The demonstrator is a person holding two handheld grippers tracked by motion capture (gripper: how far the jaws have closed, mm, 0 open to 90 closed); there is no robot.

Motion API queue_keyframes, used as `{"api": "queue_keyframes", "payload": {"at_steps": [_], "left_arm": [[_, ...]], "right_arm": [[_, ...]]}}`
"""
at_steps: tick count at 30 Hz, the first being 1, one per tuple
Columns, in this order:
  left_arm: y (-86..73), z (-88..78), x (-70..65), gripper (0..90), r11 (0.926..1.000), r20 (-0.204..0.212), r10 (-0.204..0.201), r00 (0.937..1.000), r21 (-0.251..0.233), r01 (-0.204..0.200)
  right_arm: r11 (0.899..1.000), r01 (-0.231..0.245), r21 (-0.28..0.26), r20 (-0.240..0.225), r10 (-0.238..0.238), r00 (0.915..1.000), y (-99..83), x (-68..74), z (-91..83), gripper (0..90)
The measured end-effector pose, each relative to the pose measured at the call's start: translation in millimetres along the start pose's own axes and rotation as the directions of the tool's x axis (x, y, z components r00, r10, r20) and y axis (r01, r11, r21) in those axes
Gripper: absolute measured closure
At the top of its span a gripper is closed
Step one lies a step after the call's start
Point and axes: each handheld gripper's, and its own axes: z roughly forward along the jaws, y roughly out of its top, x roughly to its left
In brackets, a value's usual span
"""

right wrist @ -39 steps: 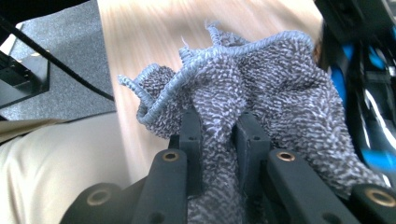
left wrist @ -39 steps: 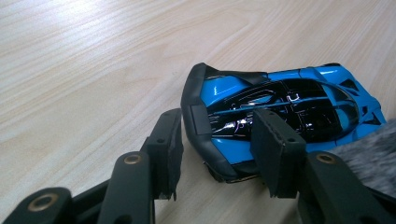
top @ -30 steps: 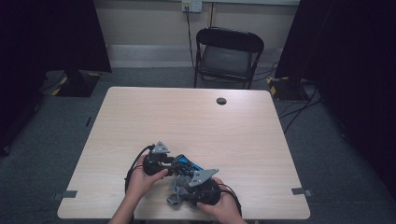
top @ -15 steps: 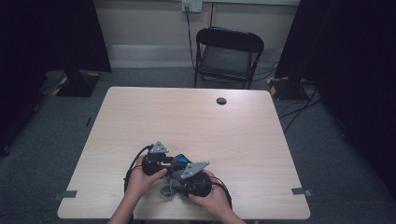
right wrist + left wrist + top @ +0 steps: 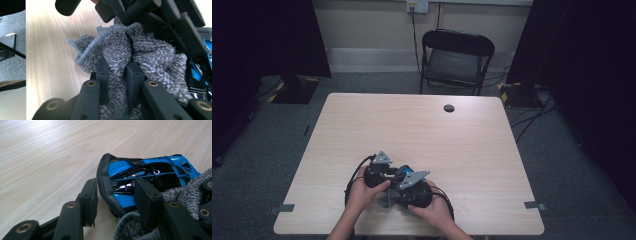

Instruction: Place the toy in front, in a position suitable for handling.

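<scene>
A glossy blue and black toy car (image 5: 140,177) lies on the wooden table (image 5: 422,130), near its front edge. My left gripper (image 5: 117,195) is shut on the car's rear end, one jaw on each side. My right gripper (image 5: 117,72) is shut on a fold of a grey terry cloth (image 5: 140,50), which is pressed against the car (image 5: 200,72). In the high view the left gripper (image 5: 384,175) and right gripper (image 5: 409,190) sit close together, with the car (image 5: 406,170) between them and the cloth (image 5: 387,201) just below.
A small dark round grommet (image 5: 449,108) sits in the table's far side. A black folding chair (image 5: 456,60) stands beyond the far edge. Black cables (image 5: 354,177) loop from the grippers across the near tabletop.
The right gripper and cloth have moved left and slightly forward, closing in on the car. The left gripper has stayed about where it was.
</scene>
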Motion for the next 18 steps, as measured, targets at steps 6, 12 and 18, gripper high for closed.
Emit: {"api": "queue_keyframes", "payload": {"at_steps": [6,12,18], "left_arm": [[1.4,0.5,-1.0,53.4,1.0000,0.000,0.006,1.0000,0.008,-0.006],[1.6,0.8,-1.2,44.8,1.0000,-0.027,-0.001,0.9996,0.010,0.001],[1.6,-1.3,-0.9,39.6,0.9999,-0.034,-0.011,0.9994,0.012,0.012]], "right_arm": [[1.000,-0.001,0.003,-0.015,0.001,0.9999,-4.0,2.0,-7.1,75.7],[1.000,0.017,0.012,-0.025,-0.016,0.9996,-8.5,7.9,-18.4,75.7],[0.999,0.033,0.010,-0.033,-0.033,0.9989,-14.3,13.8,-37.2,75.6]]}}
